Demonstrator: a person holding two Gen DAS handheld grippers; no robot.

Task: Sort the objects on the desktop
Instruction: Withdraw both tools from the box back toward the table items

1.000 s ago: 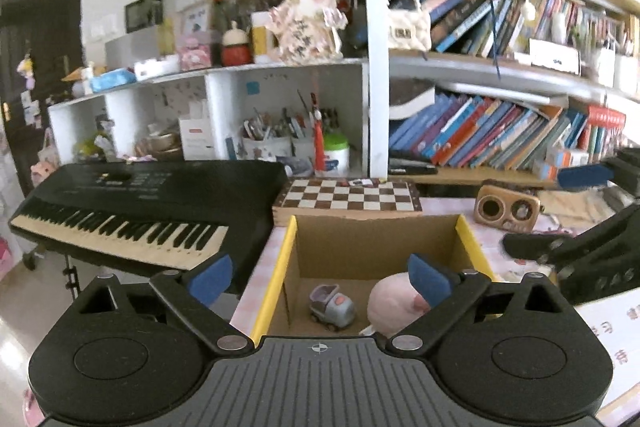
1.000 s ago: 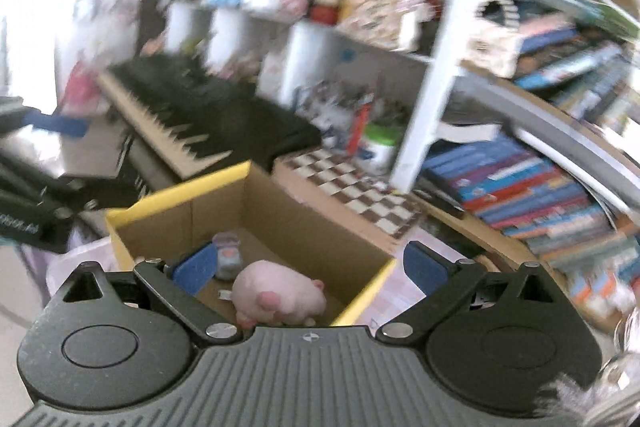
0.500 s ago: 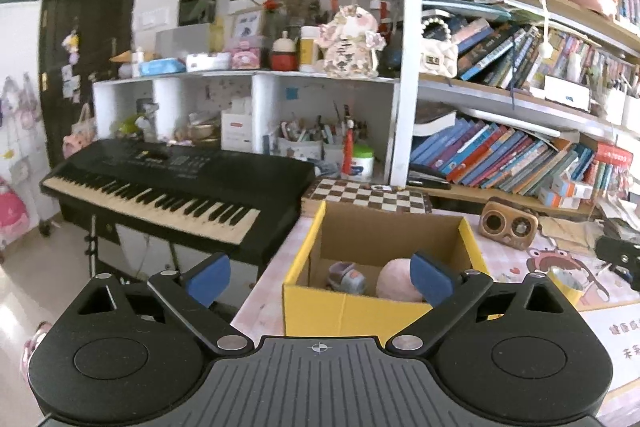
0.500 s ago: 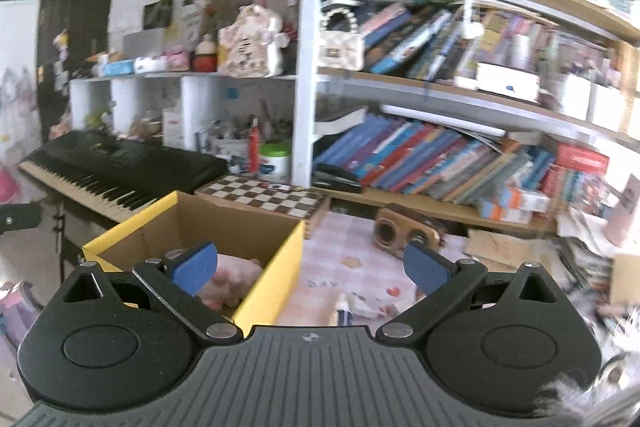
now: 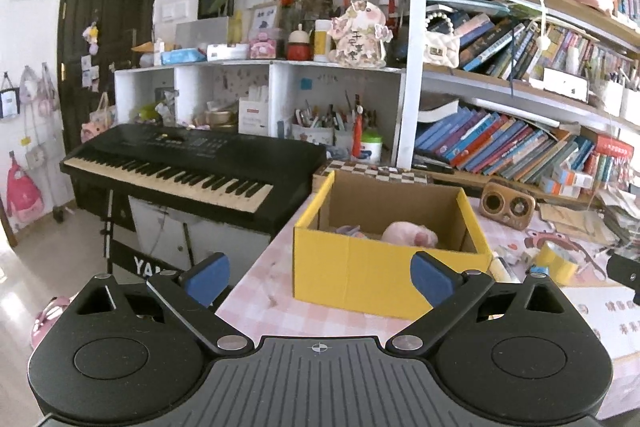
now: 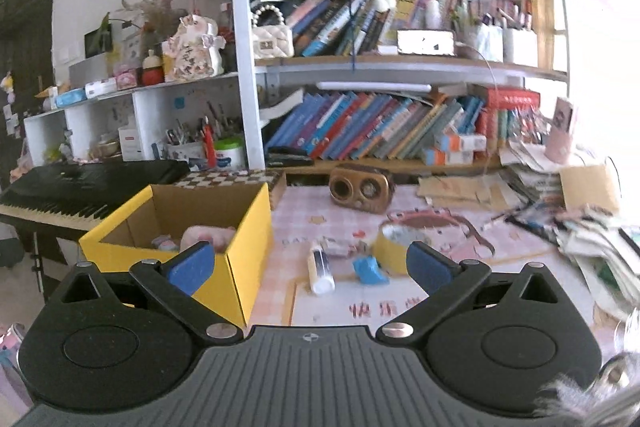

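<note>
A yellow cardboard box (image 5: 384,279) stands on the pink checked desk (image 5: 272,303); it also shows in the right wrist view (image 6: 248,251). Inside lie a pink plush toy (image 5: 408,233) and a small grey-purple toy (image 5: 348,229). On the desk to its right lie a white tube (image 6: 320,267), a blue toy (image 6: 370,269) and a yellow tape roll (image 6: 394,247). My left gripper (image 5: 320,277) is open and empty, in front of the box. My right gripper (image 6: 308,265) is open and empty, near the tube and the blue toy.
A black keyboard (image 5: 192,163) stands left of the desk. A chessboard (image 6: 236,179) and a wooden speaker (image 6: 362,189) sit behind the box. Bookshelves (image 6: 400,131) line the back. Paper piles (image 6: 580,227) crowd the right side.
Both grippers have pulled back and up from above the box, so its yellow front now shows. The right gripper has swung right towards the desk items. Both stay open.
</note>
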